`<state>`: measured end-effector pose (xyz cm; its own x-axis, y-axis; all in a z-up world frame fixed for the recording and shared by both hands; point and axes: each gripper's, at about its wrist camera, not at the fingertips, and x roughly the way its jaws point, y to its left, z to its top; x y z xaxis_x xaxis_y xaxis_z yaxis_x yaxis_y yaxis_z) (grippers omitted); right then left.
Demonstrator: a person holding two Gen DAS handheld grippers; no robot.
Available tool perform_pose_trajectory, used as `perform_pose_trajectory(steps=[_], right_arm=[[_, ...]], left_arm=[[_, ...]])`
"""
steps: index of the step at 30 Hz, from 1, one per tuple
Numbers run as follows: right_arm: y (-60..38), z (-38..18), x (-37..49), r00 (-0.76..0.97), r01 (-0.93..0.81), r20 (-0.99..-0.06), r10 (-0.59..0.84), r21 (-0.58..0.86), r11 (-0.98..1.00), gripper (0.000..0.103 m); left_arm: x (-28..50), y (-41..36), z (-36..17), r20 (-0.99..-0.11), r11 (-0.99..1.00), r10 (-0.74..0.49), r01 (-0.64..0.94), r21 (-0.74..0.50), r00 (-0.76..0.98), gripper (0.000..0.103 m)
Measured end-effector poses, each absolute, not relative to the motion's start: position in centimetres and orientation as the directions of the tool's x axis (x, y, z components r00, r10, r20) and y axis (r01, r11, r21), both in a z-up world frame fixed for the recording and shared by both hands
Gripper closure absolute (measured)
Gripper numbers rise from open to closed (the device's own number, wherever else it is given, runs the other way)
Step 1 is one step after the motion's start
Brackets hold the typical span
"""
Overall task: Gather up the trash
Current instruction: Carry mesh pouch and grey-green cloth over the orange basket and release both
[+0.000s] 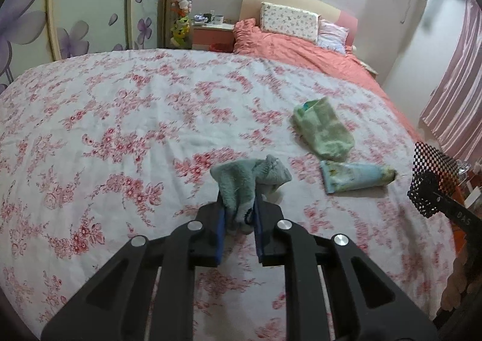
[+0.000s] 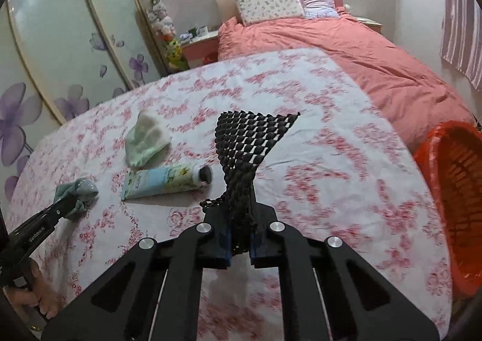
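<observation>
My left gripper (image 1: 239, 214) is shut on a teal fuzzy sock (image 1: 251, 179) and holds it just above the floral bedsheet (image 1: 120, 118); it also shows in the right wrist view (image 2: 79, 194). My right gripper (image 2: 241, 238) is shut on a black mesh net (image 2: 250, 142), which stands up from the jaws; the net also shows at the right of the left wrist view (image 1: 430, 178). A pale green sock (image 1: 323, 128) (image 2: 146, 139) and a light blue tube (image 1: 357, 178) (image 2: 167, 181) lie on the sheet between the grippers.
An orange-lined trash basket (image 2: 452, 190) stands off the bed's right side. A coral duvet (image 2: 346, 51) and pillows (image 2: 269, 4) lie at the bed's head. A wardrobe with flower decals (image 1: 75, 9) runs along the left; pink curtains (image 1: 458, 93) hang right.
</observation>
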<state>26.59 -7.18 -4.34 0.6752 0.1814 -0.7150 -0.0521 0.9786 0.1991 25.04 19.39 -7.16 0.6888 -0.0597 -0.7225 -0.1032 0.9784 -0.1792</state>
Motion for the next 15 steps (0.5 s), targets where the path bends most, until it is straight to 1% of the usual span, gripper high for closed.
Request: perform_pose_trajectory(steps=[6, 15], right_arm=[[-9.1, -2.8, 25.5, 0.703, -0.018, -0.695, 0.151, 0.195, 0.981, 0.095], [-12.0, -0.5, 22.9, 0.752, 0.013, -0.65, 0.109, 0.181, 0.983, 0.095]], left_arm=[[24.3, 17.5, -4.4, -0.676, 0.982, -0.092, -0.046, -0.184, 0.731, 0.087], [23.4, 12.8, -1.1, -0.637, 0.982, -0.153, 0.041, -0.187, 0.756, 0.087]])
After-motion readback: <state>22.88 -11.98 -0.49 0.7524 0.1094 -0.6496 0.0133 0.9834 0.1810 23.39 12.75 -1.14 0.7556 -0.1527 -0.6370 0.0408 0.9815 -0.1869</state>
